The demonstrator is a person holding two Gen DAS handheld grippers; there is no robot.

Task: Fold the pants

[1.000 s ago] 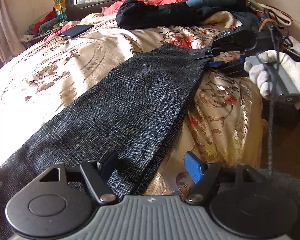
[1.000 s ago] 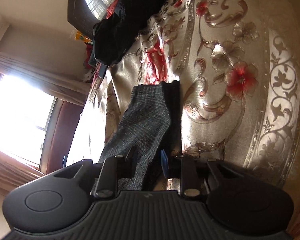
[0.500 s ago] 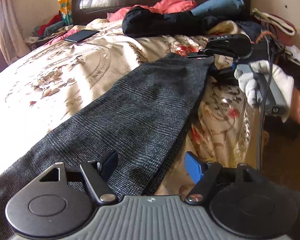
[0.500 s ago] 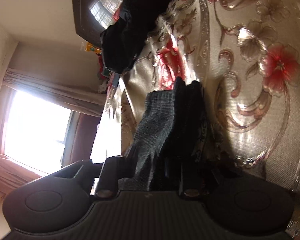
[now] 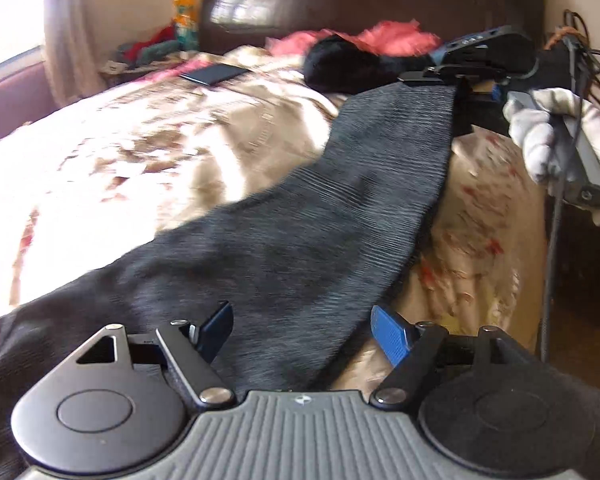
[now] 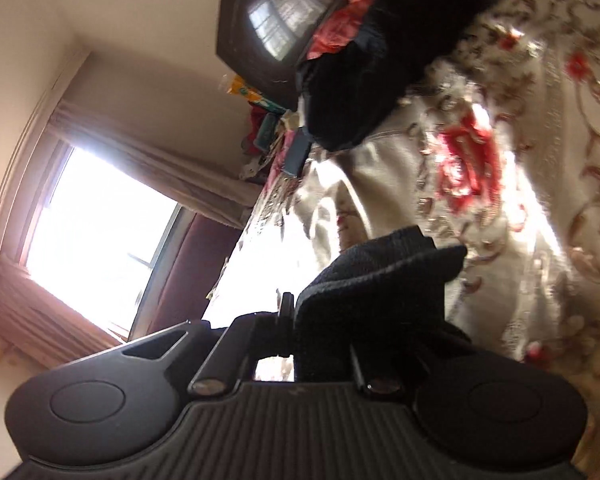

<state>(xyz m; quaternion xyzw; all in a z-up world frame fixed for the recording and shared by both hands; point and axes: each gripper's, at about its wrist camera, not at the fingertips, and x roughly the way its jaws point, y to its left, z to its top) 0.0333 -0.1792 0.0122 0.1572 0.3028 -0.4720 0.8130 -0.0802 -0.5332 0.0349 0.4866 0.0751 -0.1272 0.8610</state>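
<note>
Pants (image 5: 340,216) run lengthwise straight ahead from my spread left fingers (image 5: 305,330) to my right fingers (image 6: 324,320), pinching the far end, lifted off bed (image 5: 140,152).

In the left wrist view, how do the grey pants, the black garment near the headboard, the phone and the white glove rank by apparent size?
1. grey pants, by far the largest.
2. black garment.
3. white glove.
4. phone.
Glove against phone is uncertain, because the glove is nearer the camera. The right gripper is clamping the far end of the pants.
</note>
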